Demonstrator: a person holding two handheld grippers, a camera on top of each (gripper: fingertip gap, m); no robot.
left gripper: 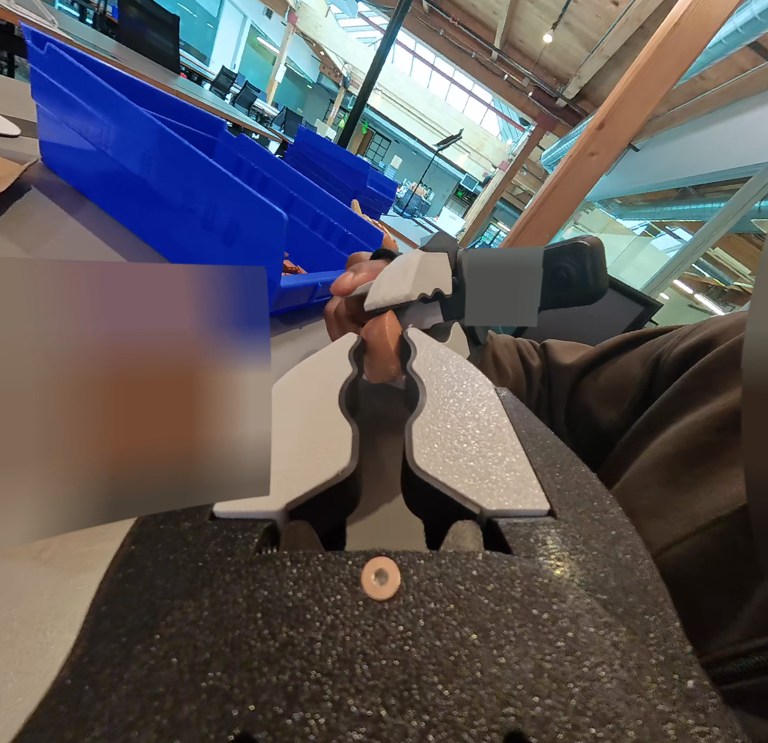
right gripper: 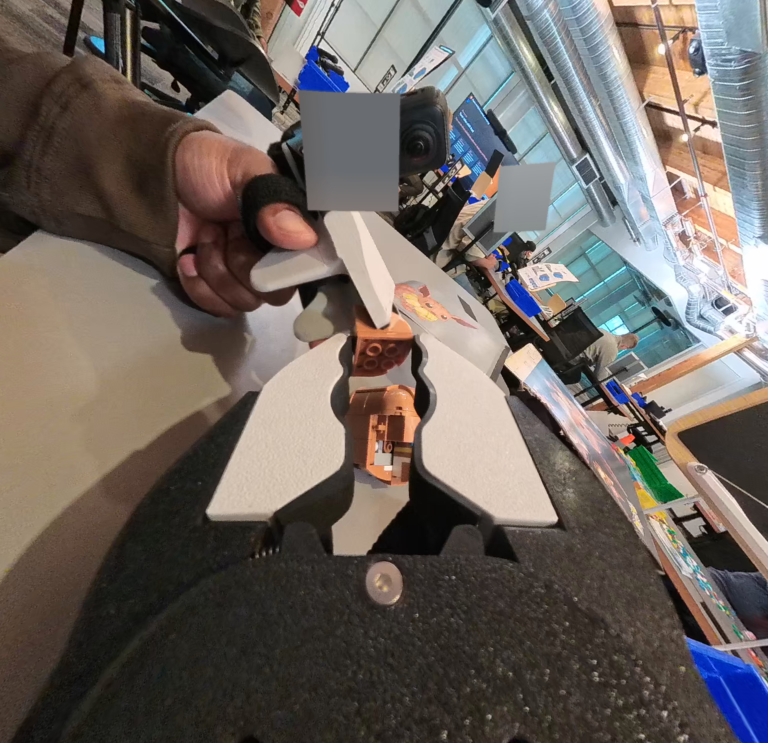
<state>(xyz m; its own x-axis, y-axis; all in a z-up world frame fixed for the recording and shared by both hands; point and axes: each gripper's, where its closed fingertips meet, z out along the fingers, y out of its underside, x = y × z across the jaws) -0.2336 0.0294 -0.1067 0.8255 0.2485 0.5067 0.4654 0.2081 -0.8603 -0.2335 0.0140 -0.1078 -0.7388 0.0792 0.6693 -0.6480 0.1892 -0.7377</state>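
My left gripper [left gripper: 381,340] is shut on a small rounded brown piece [left gripper: 380,355] held at its tips. My right gripper [left gripper: 386,307] reaches in from the right, held by a hand, and its tips meet that same piece from above. In the right wrist view my right gripper [right gripper: 381,344] is shut on a brown studded brick [right gripper: 376,357], part of a brown brick build [right gripper: 380,428] that runs back between its fingers. The left gripper [right gripper: 353,320] comes down from above, and one finger [right gripper: 365,274] touches the top of the brick. Both are held above the table.
Several long blue bins [left gripper: 166,182] stand on the grey table [left gripper: 62,577] to the left, one holding brown parts. A grey slab with a cartoon sticker [right gripper: 436,303] lies beyond. Trays of coloured bricks [right gripper: 652,473] and a blue bin [right gripper: 727,689] are at right. A brown sleeve [left gripper: 623,411] is close. My two grippers' fingertips are within a few centimetres of each other.
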